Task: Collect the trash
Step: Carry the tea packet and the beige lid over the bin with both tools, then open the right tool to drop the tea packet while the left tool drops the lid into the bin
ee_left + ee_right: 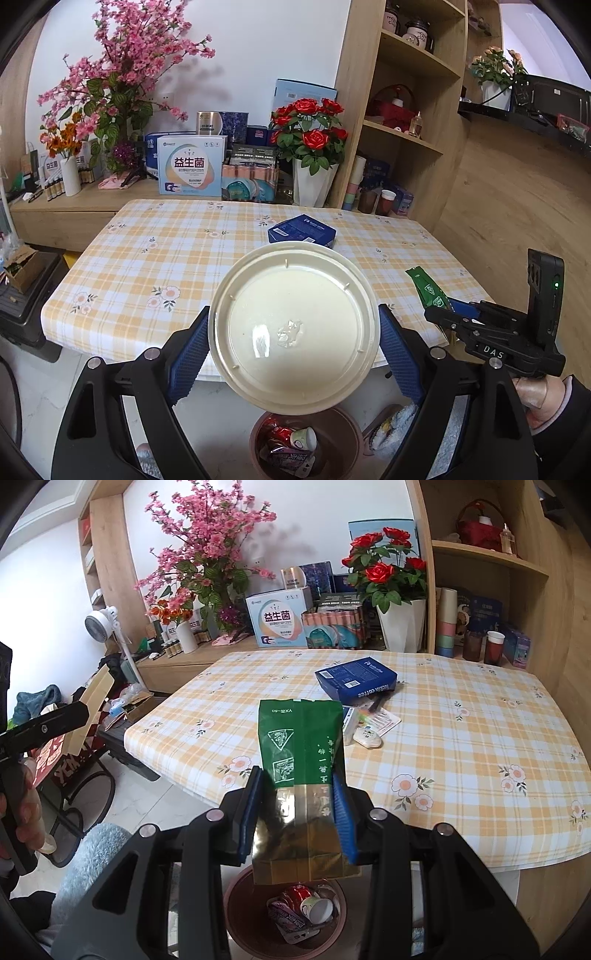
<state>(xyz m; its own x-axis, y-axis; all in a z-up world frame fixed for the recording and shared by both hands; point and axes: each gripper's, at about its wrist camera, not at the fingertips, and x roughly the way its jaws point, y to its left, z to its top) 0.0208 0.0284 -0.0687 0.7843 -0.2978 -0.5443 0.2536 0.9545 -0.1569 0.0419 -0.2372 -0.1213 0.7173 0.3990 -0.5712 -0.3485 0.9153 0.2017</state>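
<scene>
- We take the round reddish-brown plastic bin [334, 435] on the floor as our landmark; it stands at the near edge of the table with the yellow-and-white checked, flower-printed cloth [155, 258].
- Inside the bin we see a crushed red drinks can [297, 893], a small white paper cup [319, 910] on its side and a pink printed wrapper [286, 921].
- The left gripper [293, 343] has its jaws spread wide, and the blue ribbed pads press on opposite rims of a round cream plastic lid [293, 328], which hangs tilted directly above the bin.
- A crumpled scrap of clear film [290, 332] appears to cling to the lid's middle, though glare makes this hard to judge.
- The right gripper [299, 812] pinches a flat green and gold foil packet [301, 760] with white print between its blue pads; the packet stands upright, its gold lower end just above the bin's mouth.
- In the left view the right gripper sits to the right of the lid, a hand [535, 398] in a dark sleeve gripping its handle.
- Beyond the bin, on the cloth, lie a dark blue cardboard box [356, 681] and, nearer, a small white oval case [365, 736] beside loose printed sachets [384, 716].
- A pale blue fluffy cloth [88, 864] lies left of the bin in the right view.
</scene>
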